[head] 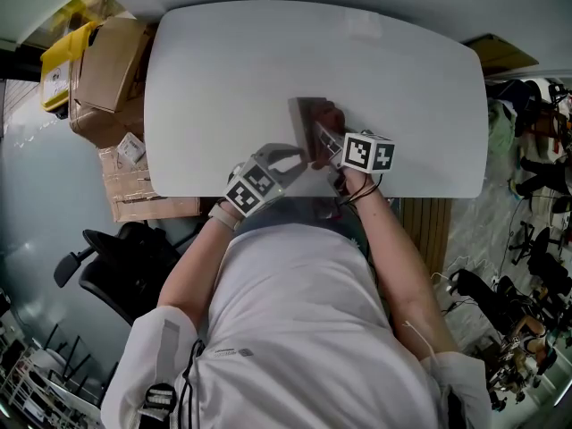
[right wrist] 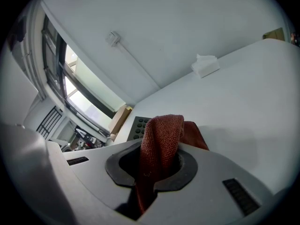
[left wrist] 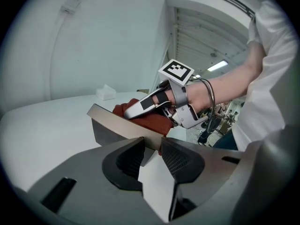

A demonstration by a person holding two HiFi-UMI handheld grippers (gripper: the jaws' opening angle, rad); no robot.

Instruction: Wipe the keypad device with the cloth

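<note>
Head view: left hand-held gripper (head: 299,157) clamps keypad device (head: 304,114), right hand-held gripper (head: 322,137) clamps cloth (head: 331,114)

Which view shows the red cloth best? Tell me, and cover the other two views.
The right gripper view: the red cloth fills the frame, pinched between the right gripper's tongs, weave visible. The left gripper view shows it bunched on the keypad device. The head view shows only a small, dim patch.
</note>
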